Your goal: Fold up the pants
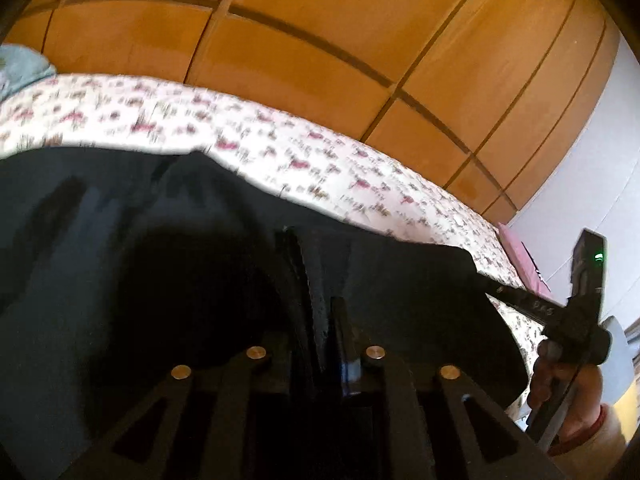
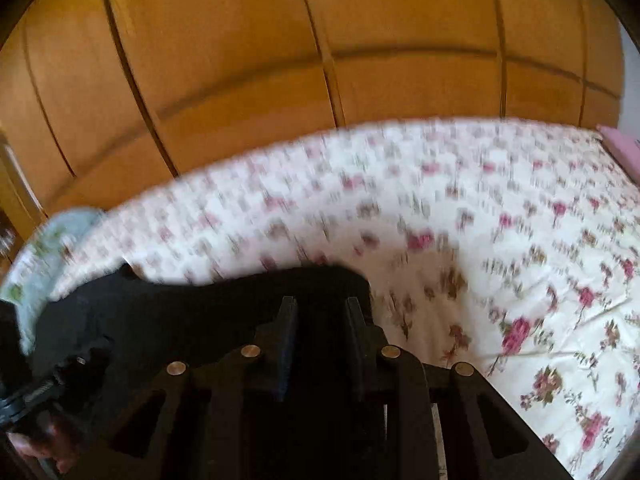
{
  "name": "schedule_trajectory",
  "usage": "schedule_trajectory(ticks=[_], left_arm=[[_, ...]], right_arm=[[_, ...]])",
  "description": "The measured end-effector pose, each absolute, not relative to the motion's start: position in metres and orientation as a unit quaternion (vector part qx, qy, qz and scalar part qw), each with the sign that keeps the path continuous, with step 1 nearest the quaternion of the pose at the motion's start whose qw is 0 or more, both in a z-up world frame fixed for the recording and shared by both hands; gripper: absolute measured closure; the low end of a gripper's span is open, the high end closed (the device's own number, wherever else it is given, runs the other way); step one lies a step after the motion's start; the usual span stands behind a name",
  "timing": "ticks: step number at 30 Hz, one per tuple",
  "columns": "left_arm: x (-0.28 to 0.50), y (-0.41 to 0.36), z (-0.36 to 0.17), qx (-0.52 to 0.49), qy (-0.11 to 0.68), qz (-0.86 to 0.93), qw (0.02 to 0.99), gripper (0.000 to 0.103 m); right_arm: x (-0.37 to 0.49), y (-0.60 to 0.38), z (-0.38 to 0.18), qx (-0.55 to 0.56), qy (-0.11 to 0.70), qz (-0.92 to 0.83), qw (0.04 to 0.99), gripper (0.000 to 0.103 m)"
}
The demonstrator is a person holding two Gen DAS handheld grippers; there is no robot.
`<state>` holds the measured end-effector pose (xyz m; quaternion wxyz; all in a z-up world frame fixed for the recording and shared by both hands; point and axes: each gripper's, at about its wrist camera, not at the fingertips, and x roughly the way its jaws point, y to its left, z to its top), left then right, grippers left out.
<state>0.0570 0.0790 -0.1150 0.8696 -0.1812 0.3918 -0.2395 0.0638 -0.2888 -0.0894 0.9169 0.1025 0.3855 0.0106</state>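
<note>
The dark navy pants (image 1: 140, 216) lie on a bed with a white sheet printed with pink flowers (image 1: 280, 148). In the left wrist view my left gripper (image 1: 320, 272) is shut on a fold of the pants, with cloth pinched between its two fingers. My right gripper (image 1: 496, 284) shows at the right, gripping the far corner of the same cloth. In the right wrist view my right gripper (image 2: 320, 304) holds the dark pants (image 2: 200, 304) between its fingers, a narrow gap showing between them. The views are blurred by motion.
A wooden wardrobe (image 2: 280, 60) with tall orange-brown doors stands behind the bed. A pale blue-green cloth (image 2: 52, 248) lies at the bed's left end. A pink pillow (image 2: 620, 148) sits at the right end. A grey wall (image 1: 592, 184) is at the right.
</note>
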Motion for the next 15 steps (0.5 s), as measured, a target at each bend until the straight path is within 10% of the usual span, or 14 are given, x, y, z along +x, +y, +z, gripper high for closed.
schedule_trajectory(ticks=[15], left_arm=[[0.024,0.102,-0.108,-0.206,0.372,-0.217,0.879,0.069]], right_arm=[[0.008,-0.243,-0.083,0.145,0.323,0.078,0.932,0.077]])
